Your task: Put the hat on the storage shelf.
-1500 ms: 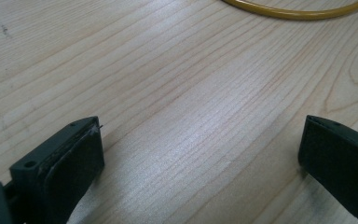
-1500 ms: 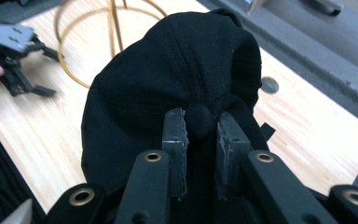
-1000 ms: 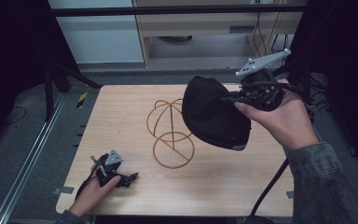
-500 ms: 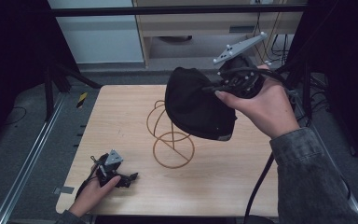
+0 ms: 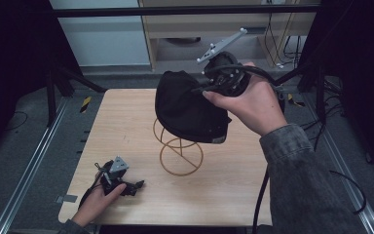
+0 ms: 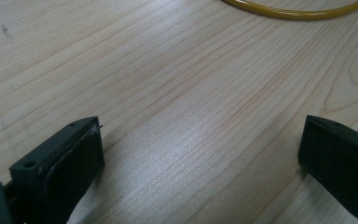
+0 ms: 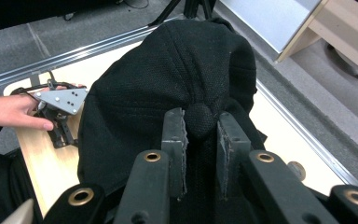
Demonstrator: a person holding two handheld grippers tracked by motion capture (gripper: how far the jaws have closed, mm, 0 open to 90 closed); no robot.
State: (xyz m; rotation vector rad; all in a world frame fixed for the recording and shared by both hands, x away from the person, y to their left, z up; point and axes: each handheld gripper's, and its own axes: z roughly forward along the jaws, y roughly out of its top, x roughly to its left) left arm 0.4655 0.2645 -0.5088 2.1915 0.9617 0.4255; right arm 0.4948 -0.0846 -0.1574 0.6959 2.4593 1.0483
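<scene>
Black cap [image 5: 187, 109] aloft over the gold wire stand [image 5: 179, 151], brim side hanging low just above the stand's upper loops, crown pinched at its top button by the right claw [image 7: 200, 135], jaws nearly closed on the fabric. Right claw up behind and to the right of the stand, gripped in the right hand [image 5: 253, 105], grey three-cornered plate on top. Left claw [image 5: 135, 185] resting on the desk [image 5: 126, 122] at the near-left corner, well apart from the stand, jaws wide apart with nothing between them, bare wood beneath.
</scene>
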